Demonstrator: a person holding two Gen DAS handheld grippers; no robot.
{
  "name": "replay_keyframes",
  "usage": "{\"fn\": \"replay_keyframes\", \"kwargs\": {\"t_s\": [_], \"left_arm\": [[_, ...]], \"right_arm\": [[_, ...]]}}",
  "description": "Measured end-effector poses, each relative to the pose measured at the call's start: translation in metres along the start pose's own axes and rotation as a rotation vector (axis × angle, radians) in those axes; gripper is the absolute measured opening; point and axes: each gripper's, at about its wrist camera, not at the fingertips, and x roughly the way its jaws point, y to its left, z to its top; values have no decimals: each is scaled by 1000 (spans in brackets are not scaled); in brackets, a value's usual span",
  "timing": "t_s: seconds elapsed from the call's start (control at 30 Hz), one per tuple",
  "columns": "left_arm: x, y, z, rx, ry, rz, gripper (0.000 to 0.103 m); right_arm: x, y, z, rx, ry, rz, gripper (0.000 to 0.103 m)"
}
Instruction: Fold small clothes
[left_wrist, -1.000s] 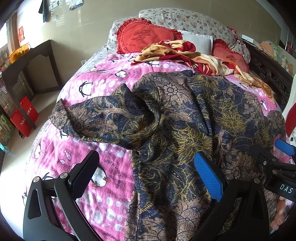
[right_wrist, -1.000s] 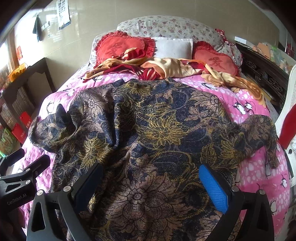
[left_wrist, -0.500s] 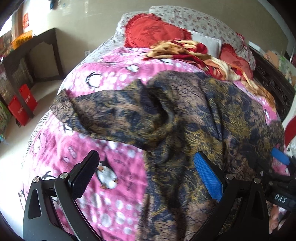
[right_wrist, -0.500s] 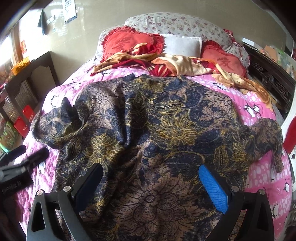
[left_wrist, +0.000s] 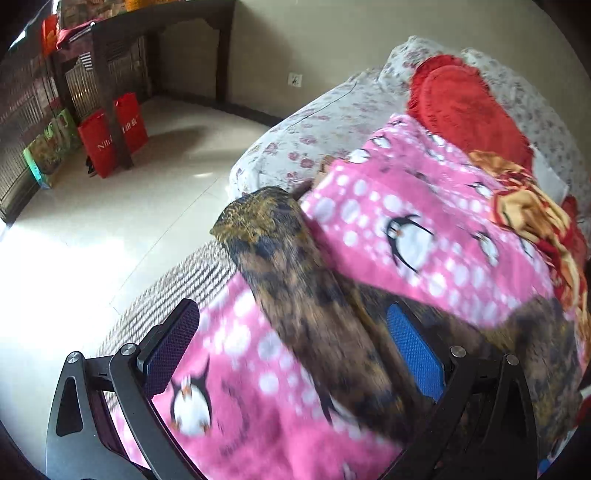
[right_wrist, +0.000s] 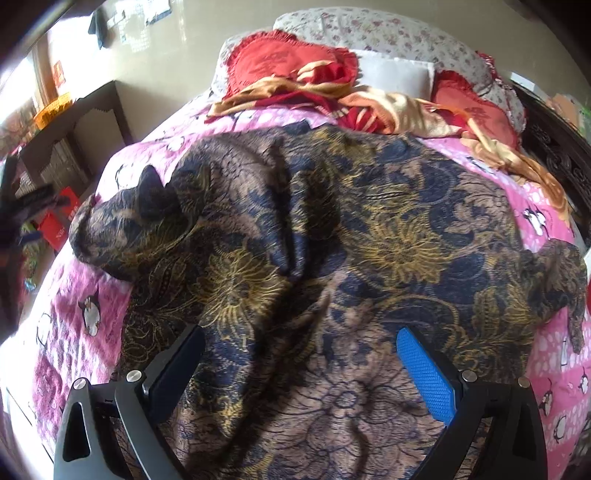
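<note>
A dark navy, brown and gold floral shirt (right_wrist: 351, 236) lies spread, back up, on a pink penguin blanket (right_wrist: 70, 295). Its left sleeve (left_wrist: 295, 291) stretches toward the bed's left edge, with the cuff near the mattress side. My left gripper (left_wrist: 291, 354) is open, its jaws wide apart on either side of that sleeve, just above it. My right gripper (right_wrist: 301, 362) is open and empty over the shirt's lower part. The left gripper (right_wrist: 26, 210) shows blurred at the left edge of the right wrist view.
Red heart cushions (right_wrist: 280, 62), a white pillow (right_wrist: 395, 74) and a crumpled red-gold cloth (right_wrist: 369, 103) lie at the head of the bed. A dark side table (left_wrist: 122, 55) and red bags (left_wrist: 110, 136) stand on the white floor (left_wrist: 92, 236) left of the bed.
My left gripper has swung left and forward, from over the shirt body to over the left sleeve near the bed's edge. My right gripper moved slightly closer to the shirt. Both stayed open.
</note>
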Motion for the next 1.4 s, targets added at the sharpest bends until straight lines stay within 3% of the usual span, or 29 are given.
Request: {"fn": "replay_keyframes", "kwargs": {"t_s": [0.1,0.2,0.27,0.33,0.43,0.57,0.67,0.83,0.9,1.07,1.2,1.3,1.33,1.37,1.4], "left_arm": [[33,-2,18,28,47,49,102],[62,-5,30,63,88,97,91],[73,1,33,49,106,80,70],[79,5,34,23,118,19,61],[72,10,38,6,101,-29,6],[42,12,42,-21,44,-129,5],[-3,-2,43,-14,-30,-233,5],[-79,-71,22,117,-127,-406,5],[-102,-109,2,187,-125,-493,5],[-123,-204,-68,373,-85,-624,5],[-104,-268,-133,515,10,-642,5],[-85,-299,-177,606,38,-609,7],[-79,-307,-188,634,48,-602,15],[-74,-312,-196,655,71,-611,35],[-69,-316,-201,667,103,-631,47]], "right_arm": [[5,7,1,-22,12,0,103],[9,10,3,-31,23,4,103],[12,10,4,-30,30,9,103],[15,10,4,-25,37,12,103],[20,10,5,-20,49,19,103],[21,10,4,-21,45,27,103],[17,4,4,-4,34,35,103],[10,-17,4,75,15,41,103],[5,-27,4,101,2,37,103],[-13,-60,1,155,-38,-6,103],[-23,-96,-4,213,-53,-55,103],[-25,-126,-10,257,-47,-94,103],[-25,-133,-12,264,-45,-100,103],[-25,-139,-13,271,-43,-103,103],[-25,-145,-14,278,-42,-98,103]]}}
